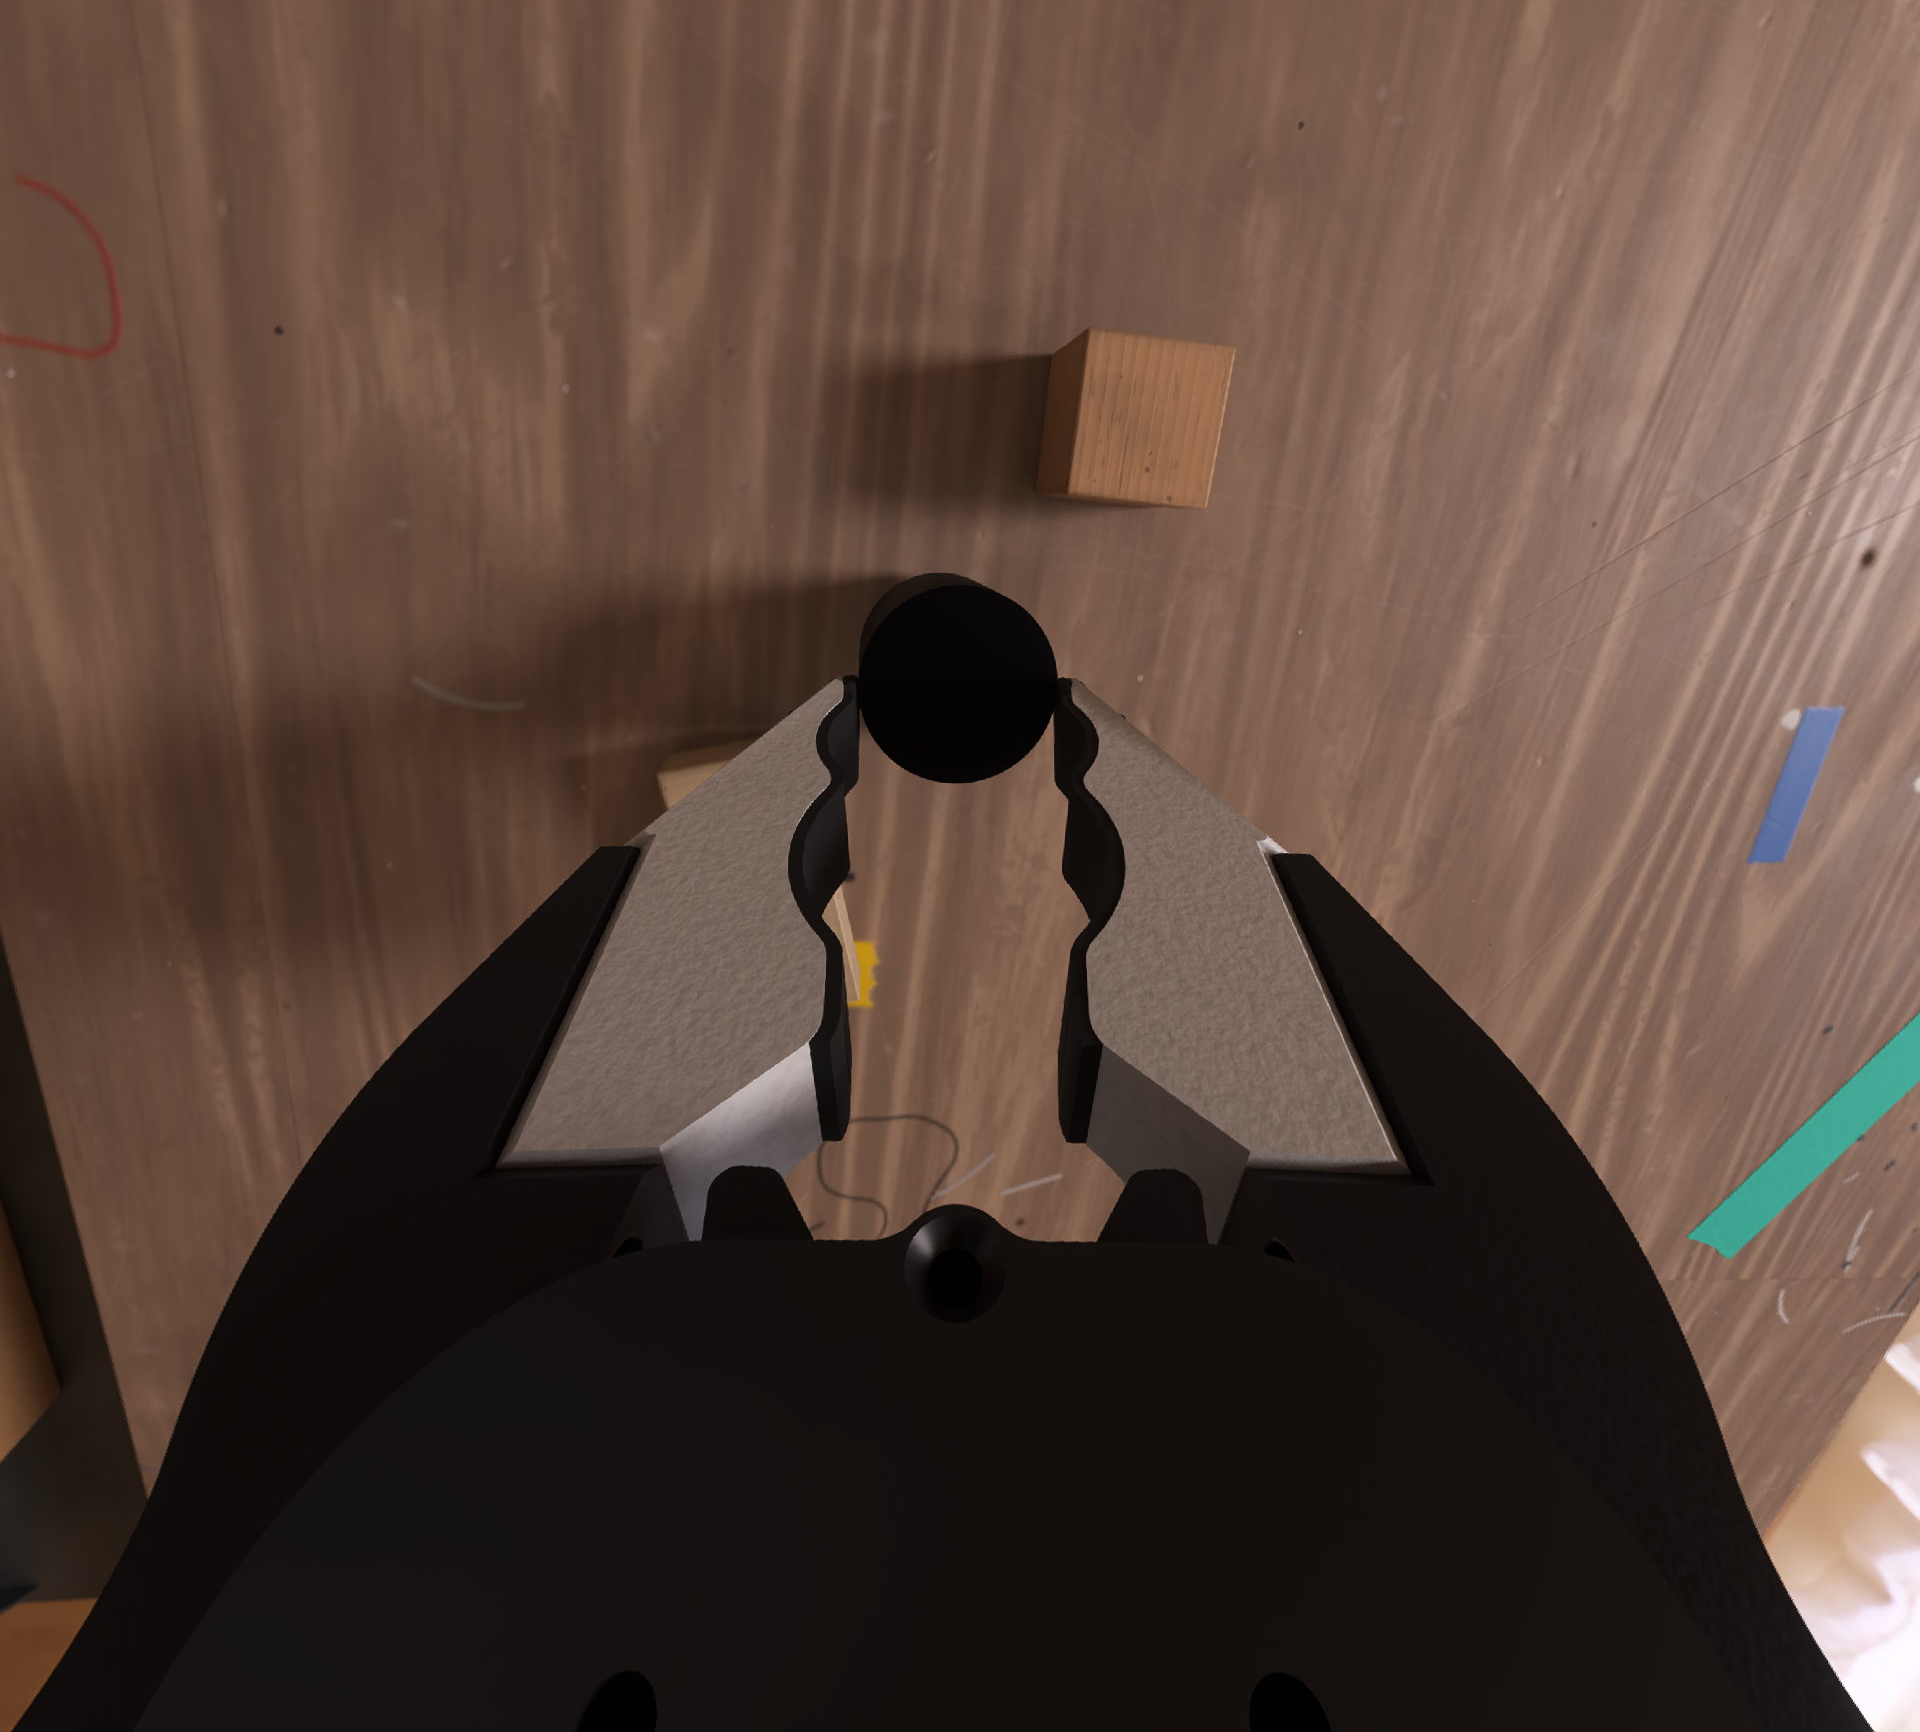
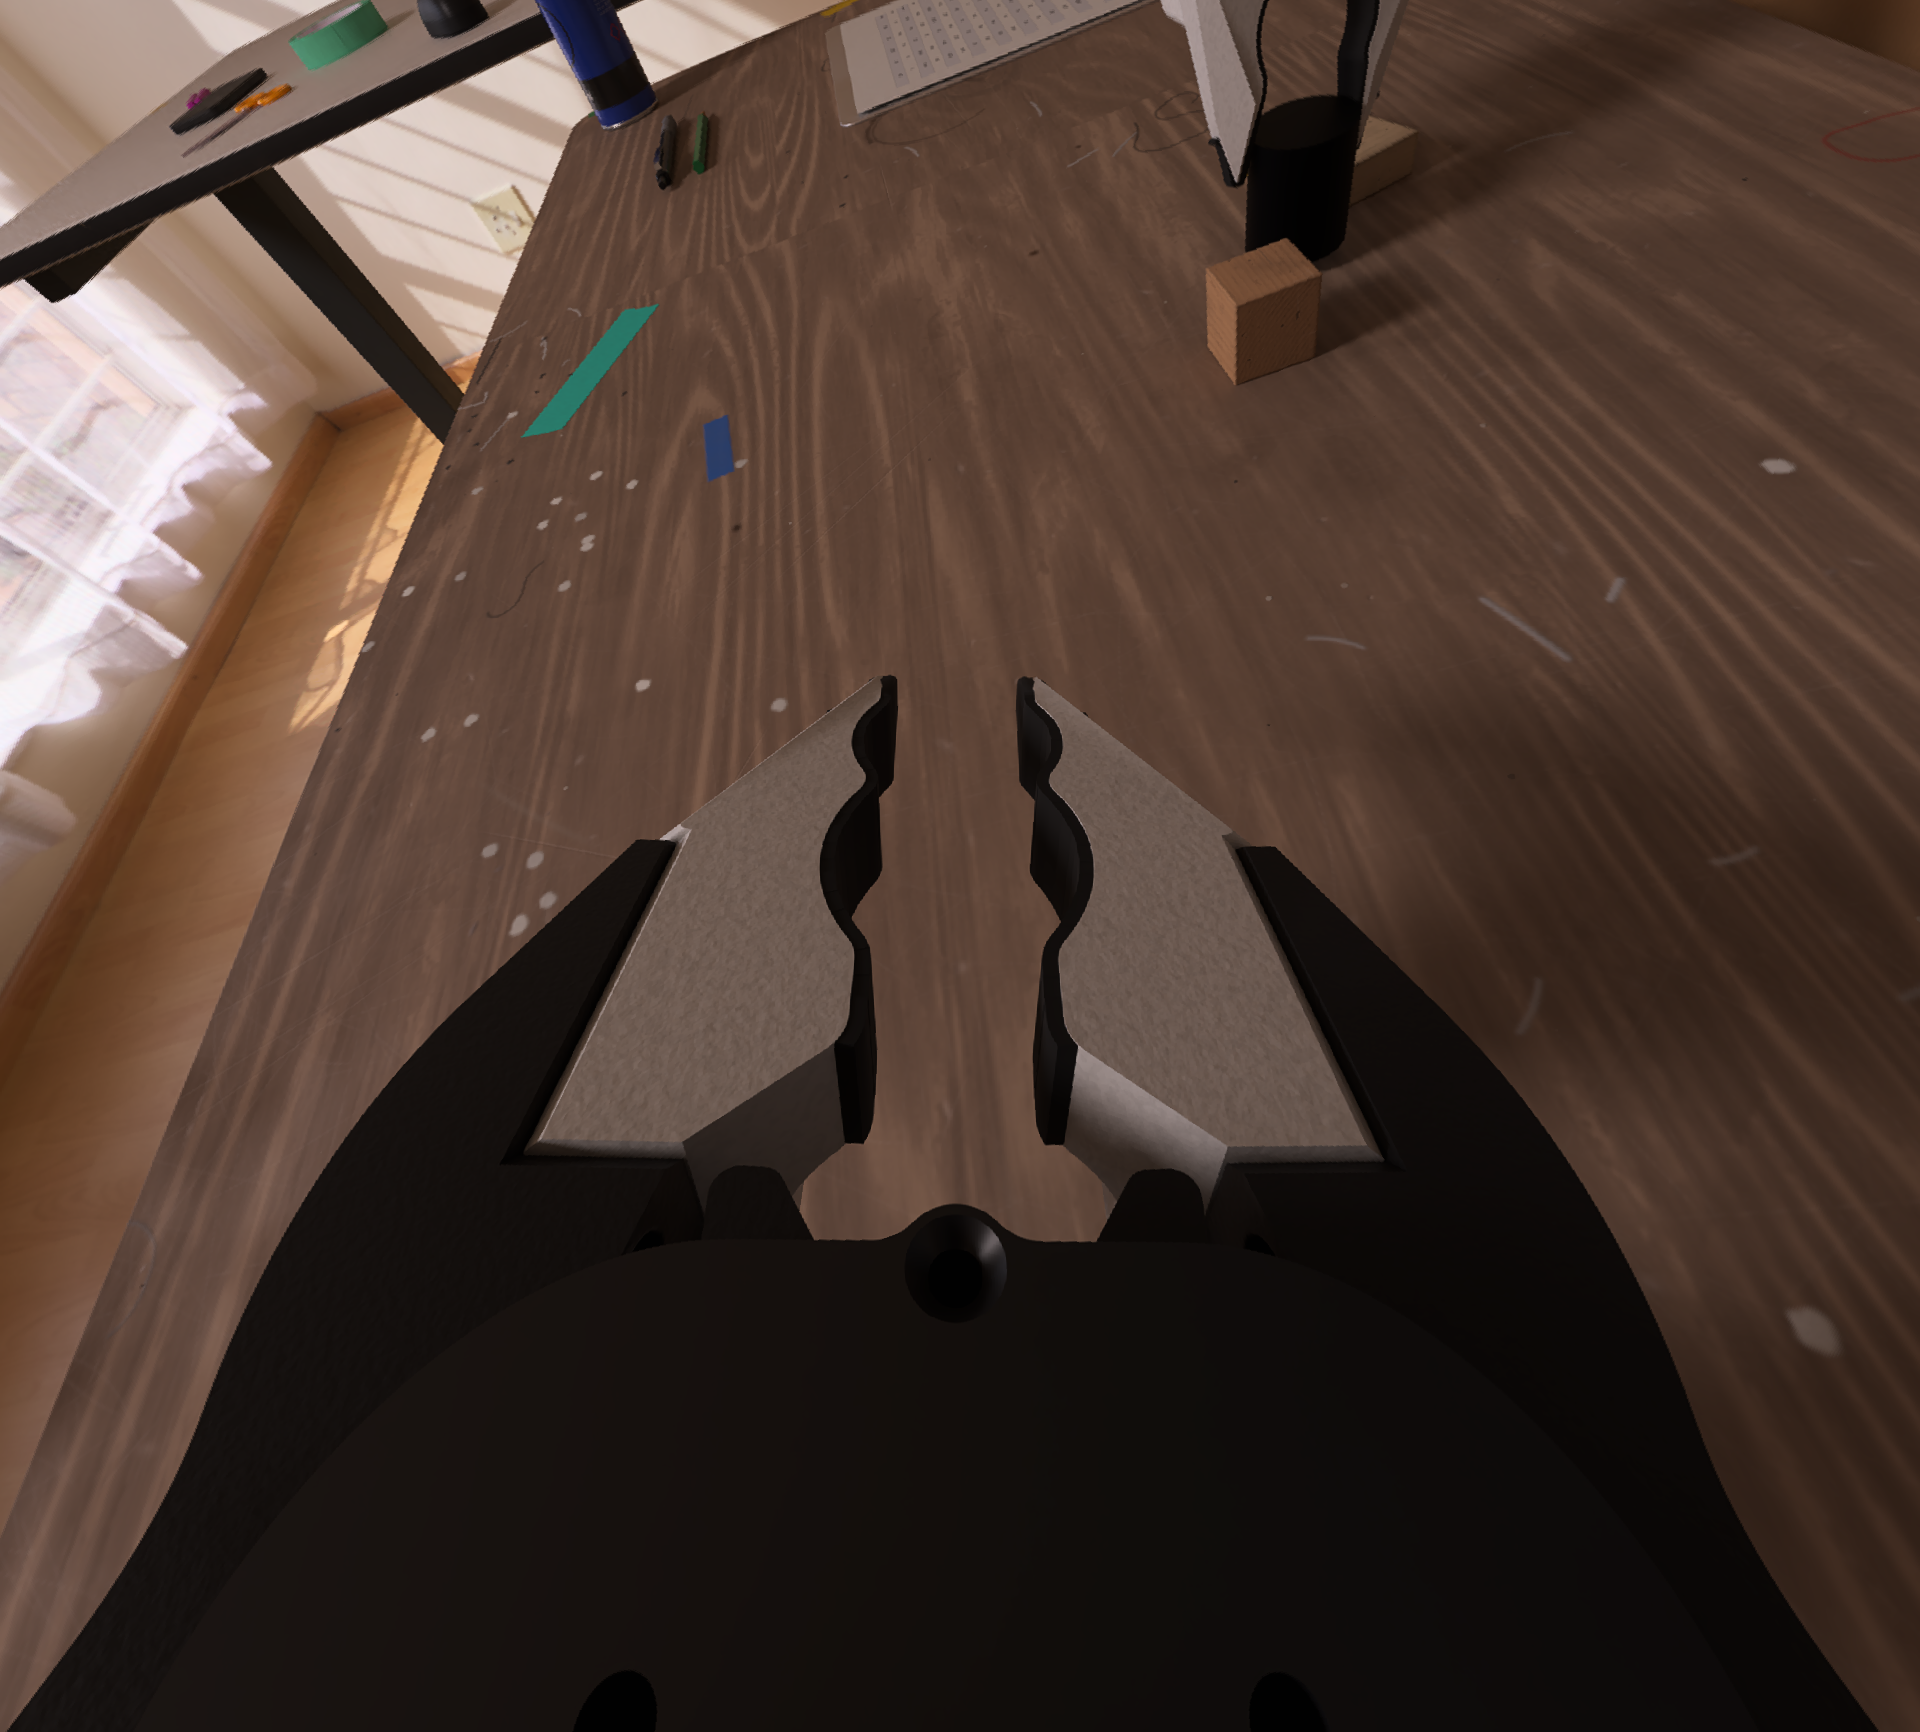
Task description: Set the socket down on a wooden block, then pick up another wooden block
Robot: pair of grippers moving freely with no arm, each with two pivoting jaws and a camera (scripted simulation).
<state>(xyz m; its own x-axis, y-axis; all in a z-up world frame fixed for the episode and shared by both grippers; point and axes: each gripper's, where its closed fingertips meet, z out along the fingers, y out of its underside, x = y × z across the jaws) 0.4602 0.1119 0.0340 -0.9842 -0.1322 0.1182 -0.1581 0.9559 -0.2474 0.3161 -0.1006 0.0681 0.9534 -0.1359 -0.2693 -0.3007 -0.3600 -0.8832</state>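
Left wrist view: my left gripper (image 1: 957, 695) clenched the black socket (image 1: 957, 683) at its fingertips, held above the worktop (image 1: 623, 176). One wooden block (image 1: 1135, 420) sat just beyond it, another block (image 1: 698, 766) peeked from behind my left finger.

Right wrist view: my right gripper (image 2: 956, 695) was released, empty, over mid-worktop; socket and both blocks lay toward the far right corner.

Bare tabletop (image 2: 1039, 487) lies before the right tool (image 2: 956, 716); one wooden block (image 2: 1262, 311) stands far ahead.
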